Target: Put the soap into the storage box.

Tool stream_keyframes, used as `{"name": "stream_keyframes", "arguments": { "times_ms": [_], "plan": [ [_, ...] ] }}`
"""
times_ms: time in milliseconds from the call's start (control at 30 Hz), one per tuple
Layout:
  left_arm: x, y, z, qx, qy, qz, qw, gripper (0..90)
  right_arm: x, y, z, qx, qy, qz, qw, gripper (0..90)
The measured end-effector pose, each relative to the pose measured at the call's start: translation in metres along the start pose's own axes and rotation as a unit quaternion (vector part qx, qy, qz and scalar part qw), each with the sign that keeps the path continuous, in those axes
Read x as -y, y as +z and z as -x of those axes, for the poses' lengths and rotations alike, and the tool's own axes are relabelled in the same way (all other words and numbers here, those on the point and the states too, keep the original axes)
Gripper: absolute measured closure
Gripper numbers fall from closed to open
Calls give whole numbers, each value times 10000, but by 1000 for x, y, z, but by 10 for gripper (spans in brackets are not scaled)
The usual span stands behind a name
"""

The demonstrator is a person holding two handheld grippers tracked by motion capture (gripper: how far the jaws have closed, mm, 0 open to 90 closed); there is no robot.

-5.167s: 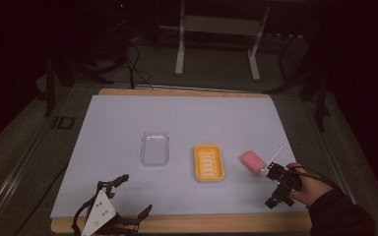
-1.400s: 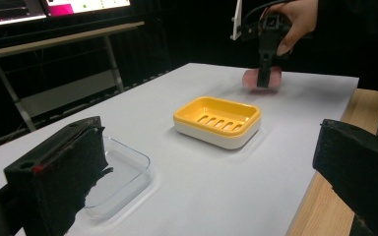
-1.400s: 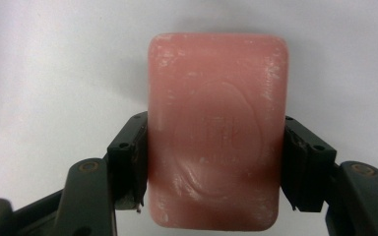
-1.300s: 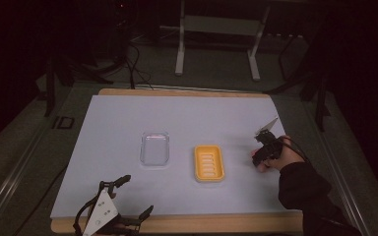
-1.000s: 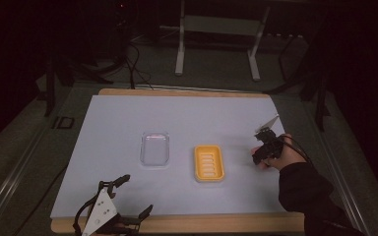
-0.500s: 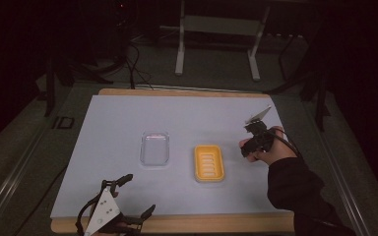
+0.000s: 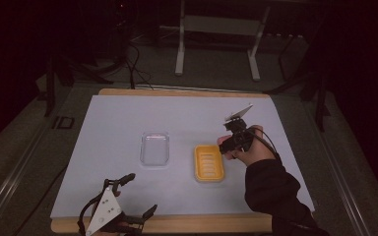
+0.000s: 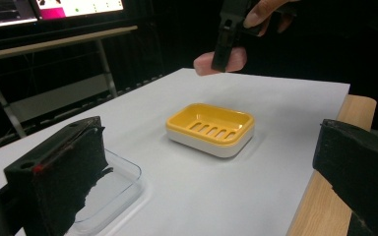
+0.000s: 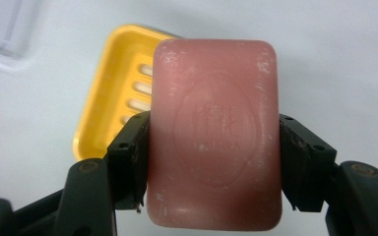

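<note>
While the bench stretches wide and pale under it all, the risk sits up in the air at its right side, where the right gripper hangs with its jaws closed on the two long edges of a pink soap bar, held clear of the surface just beside the yellow soap dish. That is a slick block pinched at its flanks only, so any tilt or easing of the squeeze could let it slide out and skid across the bench! Release it off-centre and it may catch the dish rim and tip the dish. Over by the clear tray nothing is threatened. Down at the near edge the left gripper rests, jaws spread wide, holding nothing.
</note>
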State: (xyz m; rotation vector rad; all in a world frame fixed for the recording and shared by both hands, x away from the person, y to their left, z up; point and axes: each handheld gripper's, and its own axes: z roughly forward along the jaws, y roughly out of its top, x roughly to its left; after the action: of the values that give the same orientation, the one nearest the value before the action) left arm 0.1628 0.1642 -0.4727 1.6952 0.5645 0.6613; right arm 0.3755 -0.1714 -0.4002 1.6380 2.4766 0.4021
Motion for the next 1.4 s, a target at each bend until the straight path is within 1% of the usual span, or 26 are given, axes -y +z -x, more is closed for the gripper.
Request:
{"name": "stream_keyframes", "arguments": {
  "times_ms": [100,167,233,300,400,467,533,633,667,767,833,900,967,1067,1233,1300,1400],
  "plan": [
    [0,0,0,2,-4,2,10000,4,-2,1,-11,-9,-32,-26,10000,377],
    [0,0,0,7,10,-10,10000,4,-2,2,-16,-22,1,61,10000,377],
    [0,0,0,8,5,-7,10000,4,-2,3,-21,-44,58,68,9999,378],
    [0,0,0,9,7,-5,10000,4,-1,5,-25,-80,106,159,9998,378],
    [0,0,0,11,5,2,10000,4,1,9,-29,-175,286,231,9992,378],
    [0,0,0,13,6,1,10000,4,3,14,-31,-192,344,312,9987,378],
    [0,0,0,17,13,2,10000,4,4,18,-33,-286,481,318,9979,378],
    [0,0,0,19,18,-10,10000,3,5,26,-37,-358,578,377,9970,378],
    [0,0,0,28,17,-10,10000,4,6,29,-38,-376,634,365,9966,378],
    [0,0,1,40,40,-24,10000,4,9,38,-42,-407,646,280,9967,378],
    [0,0,1,49,54,-27,10000,4,9,44,-43,-348,640,258,9970,378],
    [0,0,1,56,58,-22,10000,4,9,47,-43,-328,651,222,9971,377],
    [0,0,1,52,60,-26,10000,3,9,50,-42,-373,726,186,9965,378],
    [0,0,1,52,55,-35,10000,4,9,55,-41,-345,750,153,9965,377],
    [0,1,1,51,59,-41,10000,4,10,61,-45,-334,740,97,9966,377],
    [0,0,1,52,74,-47,9999,4,10,66,-46,-356,775,75,9963,377],
    [0,0,1,48,75,-41,10000,4,12,72,-47,-300,794,21,9964,377]
  ]
}}
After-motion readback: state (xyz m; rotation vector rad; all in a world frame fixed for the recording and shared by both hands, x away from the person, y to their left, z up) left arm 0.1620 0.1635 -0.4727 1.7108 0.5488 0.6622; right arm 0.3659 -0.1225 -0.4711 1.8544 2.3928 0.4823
